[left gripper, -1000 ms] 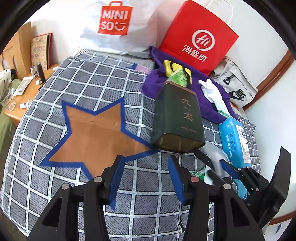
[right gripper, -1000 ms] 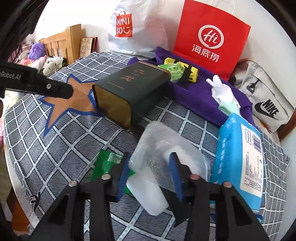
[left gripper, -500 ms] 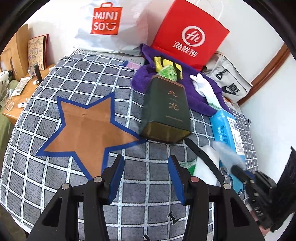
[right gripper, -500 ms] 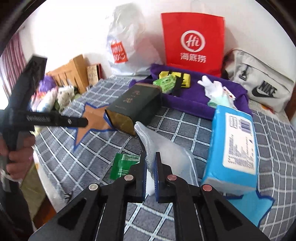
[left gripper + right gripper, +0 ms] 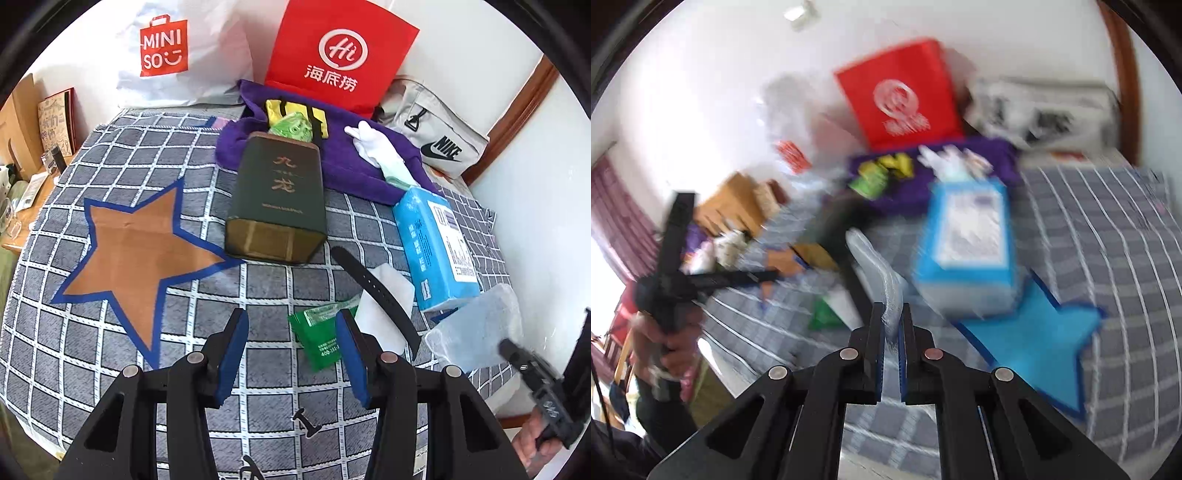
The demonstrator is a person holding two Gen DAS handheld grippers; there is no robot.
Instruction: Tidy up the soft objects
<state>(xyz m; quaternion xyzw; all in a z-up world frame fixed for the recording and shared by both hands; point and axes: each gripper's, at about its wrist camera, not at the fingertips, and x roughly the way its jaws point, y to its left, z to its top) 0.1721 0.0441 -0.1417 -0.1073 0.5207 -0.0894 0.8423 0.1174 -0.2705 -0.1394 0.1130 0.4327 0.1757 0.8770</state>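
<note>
My right gripper (image 5: 893, 314) is shut on a clear bubble-wrap bag (image 5: 877, 269) and holds it in the air; the bag also shows at the right of the left wrist view (image 5: 476, 332). My left gripper (image 5: 291, 332) is open and empty above the checked blanket (image 5: 110, 332). Just ahead of it lie a green packet (image 5: 317, 332), a white pad (image 5: 384, 295) and a black strap (image 5: 373, 291). A blue tissue pack (image 5: 432, 243) lies to the right. A purple towel (image 5: 347, 166) with a white glove (image 5: 376, 147) lies at the back.
A dark green tin box (image 5: 277, 199) lies mid-blanket beside an orange star patch (image 5: 140, 243). A blue star patch (image 5: 1038, 328) lies by the tissue pack. A red bag (image 5: 340, 55), a white Miniso bag (image 5: 177, 55) and a Nike bag (image 5: 436, 136) stand along the wall.
My right gripper closed on the bubble-wrap bag, lifted it off the blanket and swung it to the right; that view is now blurred. My left gripper drew back a little and stayed open.
</note>
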